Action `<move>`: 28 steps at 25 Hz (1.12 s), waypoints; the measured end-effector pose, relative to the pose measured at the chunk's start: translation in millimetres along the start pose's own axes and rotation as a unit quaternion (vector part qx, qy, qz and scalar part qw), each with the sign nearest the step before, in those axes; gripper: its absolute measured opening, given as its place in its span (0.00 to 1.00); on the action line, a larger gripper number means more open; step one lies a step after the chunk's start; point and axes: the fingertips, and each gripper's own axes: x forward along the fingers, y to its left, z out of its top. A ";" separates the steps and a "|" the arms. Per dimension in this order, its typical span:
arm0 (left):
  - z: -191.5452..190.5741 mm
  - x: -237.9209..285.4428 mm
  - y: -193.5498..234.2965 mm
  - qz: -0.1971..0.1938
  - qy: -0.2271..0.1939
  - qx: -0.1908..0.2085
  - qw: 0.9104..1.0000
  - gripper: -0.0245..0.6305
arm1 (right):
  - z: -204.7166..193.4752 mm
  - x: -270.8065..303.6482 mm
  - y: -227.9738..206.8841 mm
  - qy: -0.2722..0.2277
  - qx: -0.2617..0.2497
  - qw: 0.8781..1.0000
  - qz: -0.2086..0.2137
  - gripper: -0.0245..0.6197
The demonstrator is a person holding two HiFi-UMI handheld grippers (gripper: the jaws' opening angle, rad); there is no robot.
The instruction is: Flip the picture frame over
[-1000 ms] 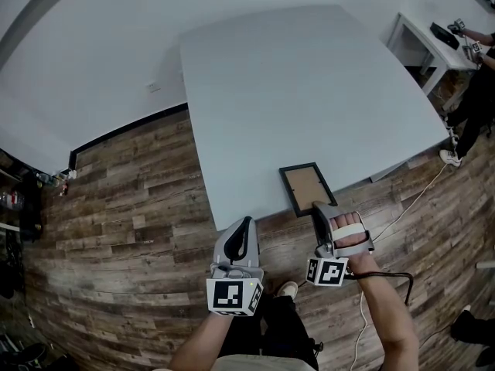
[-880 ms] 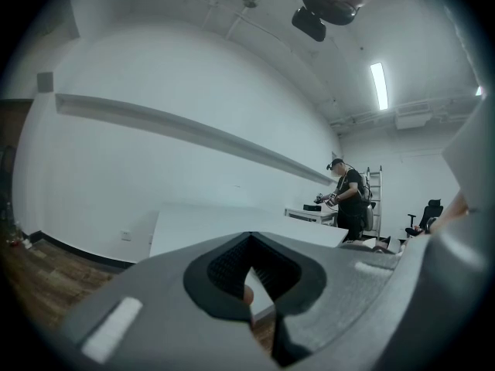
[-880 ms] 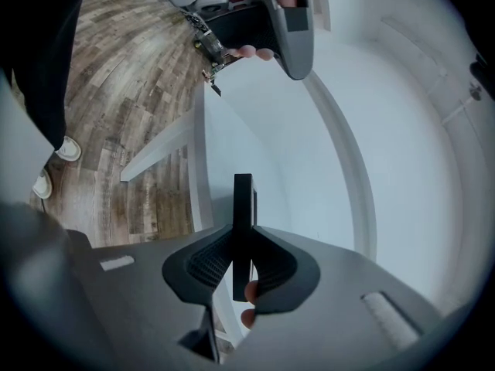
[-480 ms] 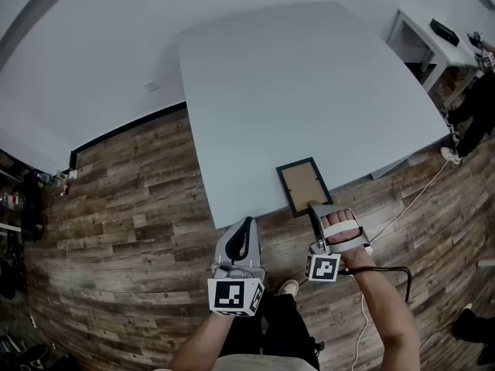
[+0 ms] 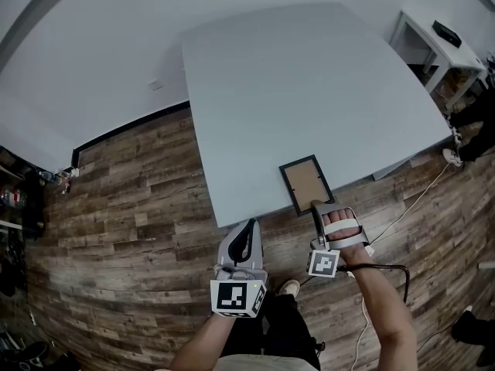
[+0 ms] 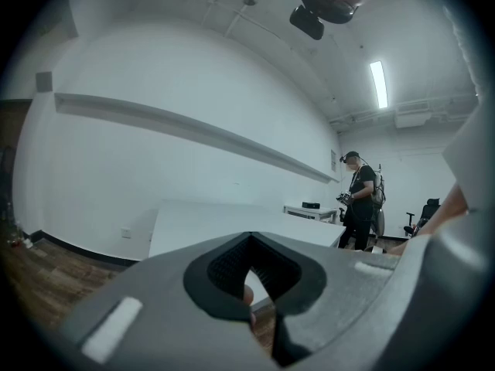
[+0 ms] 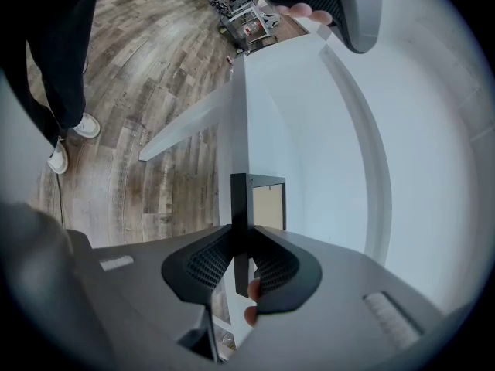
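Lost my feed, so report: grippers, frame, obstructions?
Right gripper shut on black-rimmed rectangular picture frame, near edge. Left gripper shut, empty. Frame lies brown backing up. Nothing else on the pale grey table.

Right hand-held gripper [image 7: 241, 263] — firm grip

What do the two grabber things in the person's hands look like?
The left hand-held gripper and the right hand-held gripper are smooth grey shells with black ribbed pads inside the jaws. Each carries a cube with black-and-white square markers at its back end. White straps and a trailing black cable belong to the right one. No sleeves cover the forearms.
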 end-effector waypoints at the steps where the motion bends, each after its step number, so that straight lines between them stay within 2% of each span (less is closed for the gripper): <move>1: -0.2 -0.4 0.2 -0.001 0.000 0.001 1.000 0.04 | 0.0 0.4 -0.1 0.001 0.000 1.000 -0.002 0.20; 8: -0.8 -3.1 0.4 -0.001 -0.001 0.002 1.000 0.04 | -0.1 5.8 -0.4 0.013 0.004 1.000 0.001 0.21; 12: -3.5 -4.5 -0.5 -0.001 -0.002 0.002 1.000 0.04 | -3.9 8.4 8.8 0.022 0.008 0.999 0.022 0.36; 20: -1.2 -2.3 0.5 -0.003 -0.002 0.004 1.000 0.04 | -8.3 11.0 22.8 0.030 0.037 0.998 0.052 0.53; 28: 1.9 0.6 -4.5 -0.013 -0.008 0.006 1.000 0.04 | -18.9 -2.6 18.3 0.035 0.101 0.992 0.060 0.59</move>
